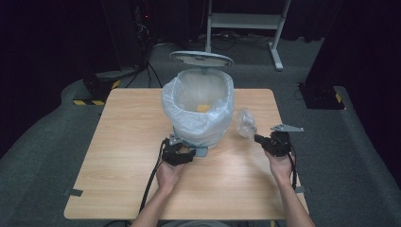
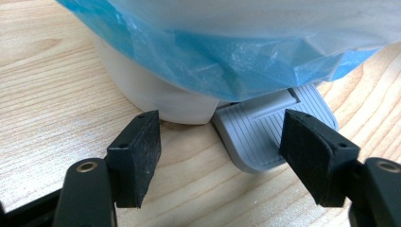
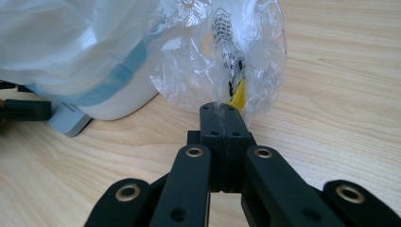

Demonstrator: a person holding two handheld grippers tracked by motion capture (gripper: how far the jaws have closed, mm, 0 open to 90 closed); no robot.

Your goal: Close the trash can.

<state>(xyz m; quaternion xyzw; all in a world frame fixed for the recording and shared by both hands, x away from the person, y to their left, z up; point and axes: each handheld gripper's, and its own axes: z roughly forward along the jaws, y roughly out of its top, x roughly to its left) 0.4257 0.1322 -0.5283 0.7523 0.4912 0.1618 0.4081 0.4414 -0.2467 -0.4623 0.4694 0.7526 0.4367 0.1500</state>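
Note:
A white pedal bin [image 1: 198,109] lined with a translucent bag stands mid-table, its grey lid [image 1: 201,59] tipped up and something yellow [image 1: 203,108] lying inside. My left gripper [image 1: 188,153] sits low at the bin's front, by the grey foot pedal [image 2: 265,132]. In the left gripper view its jaws [image 2: 220,127] stand apart with nothing clamped, and the right-hand pad overlaps the pedal's edge. To the right of the bin, my right gripper [image 1: 257,138] is shut on a crumpled clear plastic wrapper [image 3: 217,56] and holds it off the table [image 1: 127,156]. The wrapper [image 1: 245,122] carries black print and a yellow patch.
The wooden table has bare surface to the left of and in front of the bin. The bag's blue edge [image 2: 222,66] hangs over the bin's white base. A metal desk frame [image 1: 246,21] and cables stand on the dark floor behind.

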